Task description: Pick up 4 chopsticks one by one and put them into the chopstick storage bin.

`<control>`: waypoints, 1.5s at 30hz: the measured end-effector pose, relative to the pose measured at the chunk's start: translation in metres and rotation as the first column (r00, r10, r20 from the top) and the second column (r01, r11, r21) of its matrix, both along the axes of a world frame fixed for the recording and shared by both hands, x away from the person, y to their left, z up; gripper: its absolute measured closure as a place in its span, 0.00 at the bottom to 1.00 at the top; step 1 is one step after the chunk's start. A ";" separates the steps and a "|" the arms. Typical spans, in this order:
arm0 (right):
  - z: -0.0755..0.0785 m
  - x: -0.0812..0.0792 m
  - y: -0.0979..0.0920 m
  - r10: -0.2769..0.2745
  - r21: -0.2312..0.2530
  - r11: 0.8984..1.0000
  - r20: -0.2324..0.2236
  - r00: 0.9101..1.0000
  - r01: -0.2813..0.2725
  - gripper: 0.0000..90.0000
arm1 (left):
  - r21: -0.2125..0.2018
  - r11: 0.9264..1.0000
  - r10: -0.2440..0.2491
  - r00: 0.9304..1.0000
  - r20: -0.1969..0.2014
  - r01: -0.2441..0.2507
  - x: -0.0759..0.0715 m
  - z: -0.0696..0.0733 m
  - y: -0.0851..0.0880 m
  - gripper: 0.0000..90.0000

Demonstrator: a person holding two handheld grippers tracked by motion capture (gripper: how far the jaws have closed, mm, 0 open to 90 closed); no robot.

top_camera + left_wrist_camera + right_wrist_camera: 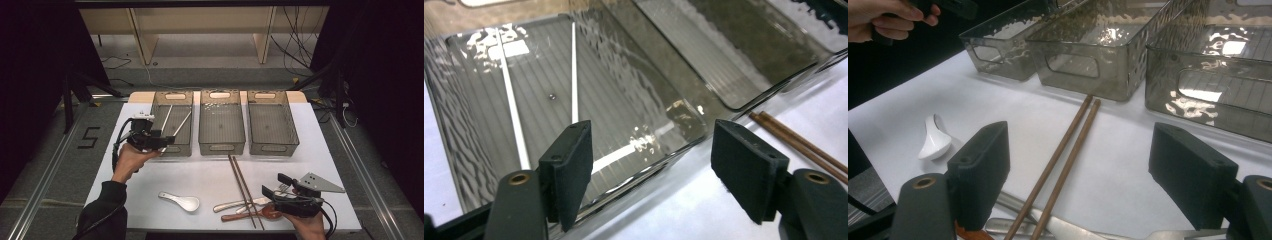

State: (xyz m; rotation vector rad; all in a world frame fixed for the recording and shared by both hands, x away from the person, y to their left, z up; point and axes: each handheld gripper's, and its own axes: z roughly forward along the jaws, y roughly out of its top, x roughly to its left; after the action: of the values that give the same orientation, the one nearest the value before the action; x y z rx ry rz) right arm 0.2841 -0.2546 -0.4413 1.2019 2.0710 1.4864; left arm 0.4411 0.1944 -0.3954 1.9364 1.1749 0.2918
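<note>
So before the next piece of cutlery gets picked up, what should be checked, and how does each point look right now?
1. Left gripper empty, jaws apart: ok.
2. Pale chopsticks lie inside the left bin: ok.
3. Right gripper open above the brown chopsticks: ok.
4. Brown chopsticks free to lift: not ok, they cross the metal cutlery in the pile.
5. Middle bin and right bin have room: ok.
6. White spoon lies apart from the pile: ok.
</note>
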 end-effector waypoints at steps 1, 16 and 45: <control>0.000 0.000 0.000 -0.001 -0.005 1.000 -0.002 1.000 0.001 0.28 | -0.001 1.000 -0.005 1.000 0.006 0.005 -0.002 0.001 -0.001 0.35; 0.001 0.004 0.008 -0.017 -0.053 0.999 -0.072 0.997 0.013 0.28 | -0.042 0.996 -0.072 0.993 0.094 0.076 -0.034 0.000 -0.014 0.28; 0.009 0.036 0.050 -0.021 -0.354 0.931 -0.302 0.953 -0.092 0.48 | -0.119 0.985 -0.098 0.978 0.184 0.121 -0.089 -0.037 -0.015 0.25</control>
State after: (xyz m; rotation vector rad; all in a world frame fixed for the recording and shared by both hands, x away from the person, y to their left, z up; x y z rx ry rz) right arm 0.3205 -0.2049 -0.4321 1.3031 2.4406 0.9082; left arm 0.3518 0.1793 -0.4324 1.8136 0.9442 0.3150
